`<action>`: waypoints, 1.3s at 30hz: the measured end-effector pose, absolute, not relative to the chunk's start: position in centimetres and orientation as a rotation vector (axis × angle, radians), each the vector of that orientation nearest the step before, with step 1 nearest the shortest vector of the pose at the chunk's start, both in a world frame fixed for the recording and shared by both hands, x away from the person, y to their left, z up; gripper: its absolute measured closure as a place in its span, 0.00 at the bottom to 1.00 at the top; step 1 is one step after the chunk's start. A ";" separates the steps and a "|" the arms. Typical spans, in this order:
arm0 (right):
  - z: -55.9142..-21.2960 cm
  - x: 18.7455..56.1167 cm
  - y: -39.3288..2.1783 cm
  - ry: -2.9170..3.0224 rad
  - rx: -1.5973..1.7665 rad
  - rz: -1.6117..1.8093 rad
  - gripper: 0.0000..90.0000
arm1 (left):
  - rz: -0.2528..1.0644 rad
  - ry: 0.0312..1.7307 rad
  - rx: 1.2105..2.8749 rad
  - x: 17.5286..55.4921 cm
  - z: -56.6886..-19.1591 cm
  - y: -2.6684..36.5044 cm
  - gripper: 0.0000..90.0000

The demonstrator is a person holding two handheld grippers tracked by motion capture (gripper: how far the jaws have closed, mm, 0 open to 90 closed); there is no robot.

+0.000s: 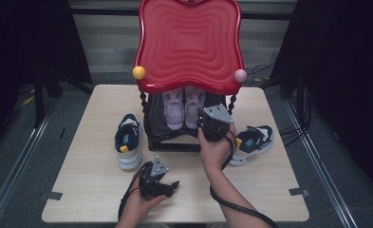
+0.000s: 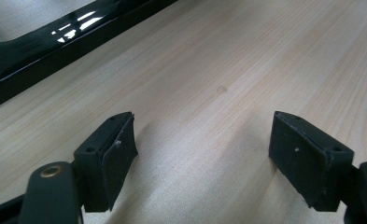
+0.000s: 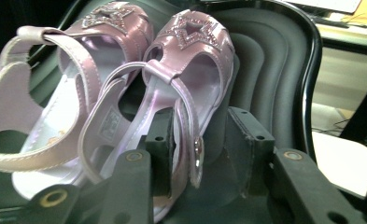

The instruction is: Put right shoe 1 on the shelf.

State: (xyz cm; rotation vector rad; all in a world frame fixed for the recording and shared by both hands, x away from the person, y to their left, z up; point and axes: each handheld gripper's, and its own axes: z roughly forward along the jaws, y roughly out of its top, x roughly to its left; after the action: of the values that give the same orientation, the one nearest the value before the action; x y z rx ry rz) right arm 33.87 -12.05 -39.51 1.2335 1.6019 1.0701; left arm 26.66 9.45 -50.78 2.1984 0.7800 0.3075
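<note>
Two pale pink sandals with glitter stars lie side by side on the black lower shelf (image 3: 270,70) of a small stand. The heel strap (image 3: 186,107) of the right sandal (image 3: 193,51) hangs between the jaws of my right gripper (image 3: 202,140). The far pad stands clear of the strap, so the gripper is open. The left sandal (image 3: 78,70) lies beside it. From above, my right gripper (image 1: 202,118) reaches under the red top toward the sandals (image 1: 183,110). My left gripper (image 2: 202,154) rests low over bare wood, open and empty, near the table's front edge (image 1: 173,185).
The stand has a wavy red top tray (image 1: 189,42) with a yellow and a pink knob, and a black base bar (image 2: 55,42). A navy and white sneaker (image 1: 128,140) lies left of the stand, its mate (image 1: 253,142) to the right. The wooden table (image 1: 279,190) is ringed by dark floor.
</note>
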 end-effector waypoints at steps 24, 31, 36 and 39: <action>-38.6 31.1 -12.9 1.738 1.156 1.188 0.42 | 0.311 0.771 2.210 26.7 -50.7 9.5 0.25; -38.5 30.0 -13.6 1.793 1.131 1.223 0.35 | 0.310 0.770 2.213 26.7 -50.7 9.5 0.25; -38.8 29.5 -14.5 1.839 1.135 1.255 0.32 | 0.309 0.769 2.213 26.7 -50.7 9.5 0.25; -39.1 29.0 -15.1 1.860 1.126 1.261 0.31 | 0.309 0.770 2.213 26.7 -50.7 9.5 0.25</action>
State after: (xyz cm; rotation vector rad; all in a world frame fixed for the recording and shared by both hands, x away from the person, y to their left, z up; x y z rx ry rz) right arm 29.01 -15.06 -39.10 1.1263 1.8602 1.2615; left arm 26.69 9.52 -50.71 2.2132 0.7701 0.3095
